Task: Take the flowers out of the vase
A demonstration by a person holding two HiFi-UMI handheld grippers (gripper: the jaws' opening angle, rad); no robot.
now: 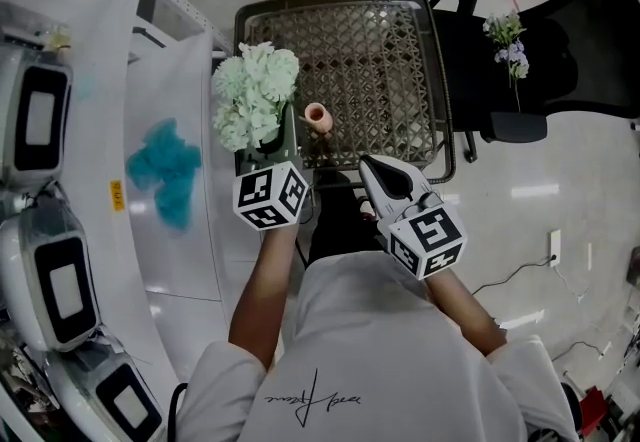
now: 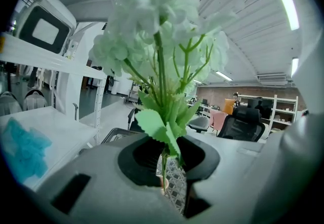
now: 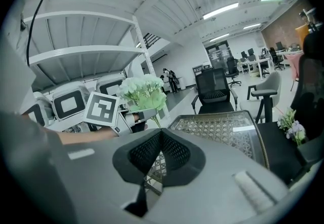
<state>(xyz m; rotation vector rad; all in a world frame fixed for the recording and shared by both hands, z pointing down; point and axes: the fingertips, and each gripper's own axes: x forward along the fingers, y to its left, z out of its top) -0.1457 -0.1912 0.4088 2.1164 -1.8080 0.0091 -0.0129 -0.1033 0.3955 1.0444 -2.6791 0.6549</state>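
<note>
Left tool (image 2: 164,162) over wicker office table (image 1: 380,60)

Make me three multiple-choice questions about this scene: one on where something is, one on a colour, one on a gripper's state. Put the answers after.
1. Where does the small purple-and-white bunch lie?
A. on the floor
B. on the black chair
C. on the white shelf

2. What colour is the little vase on the wicker table?
A. dark blue
B. peach-pink
C. black

3. How is the left hand-held gripper?
A. wide open and empty
B. shut on the little vase
C. shut on the stem of the pale green flowers

Answers:
1 B: the head view shows the bunch on the dark seat to the right of the table.
2 B: it stands out pale pink against the brown weave.
3 C: the left gripper view shows the green stem pinched between the pads.
</note>
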